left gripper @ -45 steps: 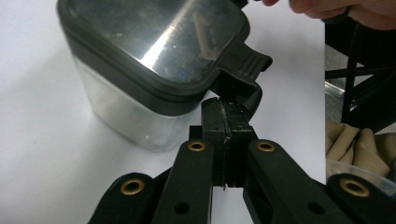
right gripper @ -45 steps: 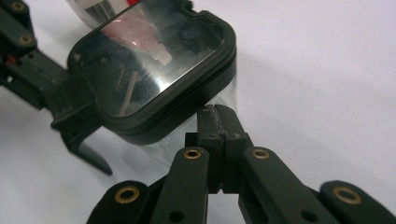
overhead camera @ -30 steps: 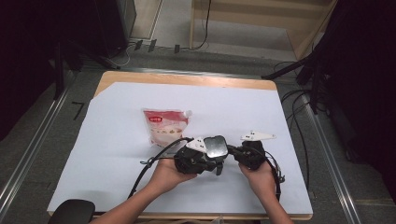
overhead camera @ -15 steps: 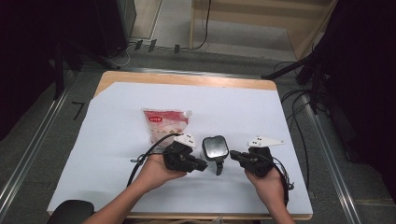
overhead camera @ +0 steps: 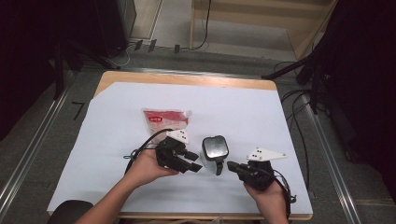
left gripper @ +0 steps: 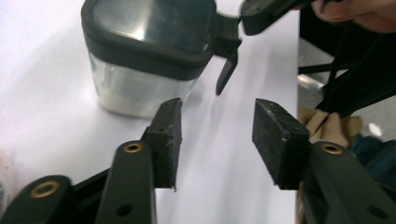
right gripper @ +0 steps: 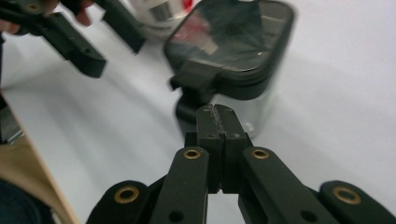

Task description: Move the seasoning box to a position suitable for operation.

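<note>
high view, left tongs (overhead camera: 192, 160) just spread off container (overhead camera: 214, 148), right tongs (overhead camera: 232, 166) pressed together, drawn back

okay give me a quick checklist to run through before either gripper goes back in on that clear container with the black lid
1. Left gripper free of the container: ok, its jaws have just been opening, nothing between the pads.
2. Right gripper ready to grasp: not ok, its jaws are shut together and empty; open them first.
3. Container upright on the table: ok.
4. Black lid seated: ok on the sides that show; the far side cannot tell.
5. Lid latch: hangs down at one side; whether it is locked, cannot tell.
6. Red pouch out of the way: ok, it lies apart behind the container.
</note>
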The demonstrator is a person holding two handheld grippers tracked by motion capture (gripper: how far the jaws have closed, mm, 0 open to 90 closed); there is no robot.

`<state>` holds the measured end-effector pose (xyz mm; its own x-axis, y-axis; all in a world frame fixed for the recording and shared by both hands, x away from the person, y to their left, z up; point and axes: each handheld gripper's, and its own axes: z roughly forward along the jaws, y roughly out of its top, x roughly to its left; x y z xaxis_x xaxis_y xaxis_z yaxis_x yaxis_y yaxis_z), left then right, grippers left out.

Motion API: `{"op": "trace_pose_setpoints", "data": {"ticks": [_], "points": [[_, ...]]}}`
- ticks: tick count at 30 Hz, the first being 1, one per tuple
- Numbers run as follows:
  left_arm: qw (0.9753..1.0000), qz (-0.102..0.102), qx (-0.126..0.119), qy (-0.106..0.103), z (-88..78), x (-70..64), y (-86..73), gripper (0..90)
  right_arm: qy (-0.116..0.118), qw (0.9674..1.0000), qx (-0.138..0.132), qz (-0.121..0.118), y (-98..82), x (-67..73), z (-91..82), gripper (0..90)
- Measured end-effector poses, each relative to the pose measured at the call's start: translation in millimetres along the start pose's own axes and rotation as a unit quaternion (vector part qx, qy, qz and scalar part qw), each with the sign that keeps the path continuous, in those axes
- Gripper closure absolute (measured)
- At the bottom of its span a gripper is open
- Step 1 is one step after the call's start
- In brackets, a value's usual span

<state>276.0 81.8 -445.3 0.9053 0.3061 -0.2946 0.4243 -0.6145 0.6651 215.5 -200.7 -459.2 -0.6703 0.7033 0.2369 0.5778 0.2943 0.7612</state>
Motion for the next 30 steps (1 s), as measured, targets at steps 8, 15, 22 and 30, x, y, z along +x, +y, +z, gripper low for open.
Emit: {"op": "trace_pose_setpoints", "data": {"ticks": [8, 15, 22, 30], "points": [[0.9999, -0.002, -0.014, 0.007, -4.5, 2.1, -1.5, 44.4, 0.017, 0.9991, 0.013, -0.038, -1.8, 24.6, 11.3, 90.0], [0.9996, -0.016, -0.022, 0.005, -5.5, 6.7, -0.7, 43.8, 0.036, 0.9988, 0.026, -0.022, -1.7, 31.3, 27.6, 90.0], [0.9997, -0.008, -0.013, 0.018, -5.7, 6.9, -1.1, 43.5, 0.029, 0.9983, 0.043, -0.027, -3.2, 31.1, 41.6, 90.0], [0.9996, -0.015, -0.016, 0.019, -7.6, 7.4, -0.2, 43.7, 0.029, 0.9982, 0.046, -0.024, -2.7, 27.2, 41.9, 90.0]]}}
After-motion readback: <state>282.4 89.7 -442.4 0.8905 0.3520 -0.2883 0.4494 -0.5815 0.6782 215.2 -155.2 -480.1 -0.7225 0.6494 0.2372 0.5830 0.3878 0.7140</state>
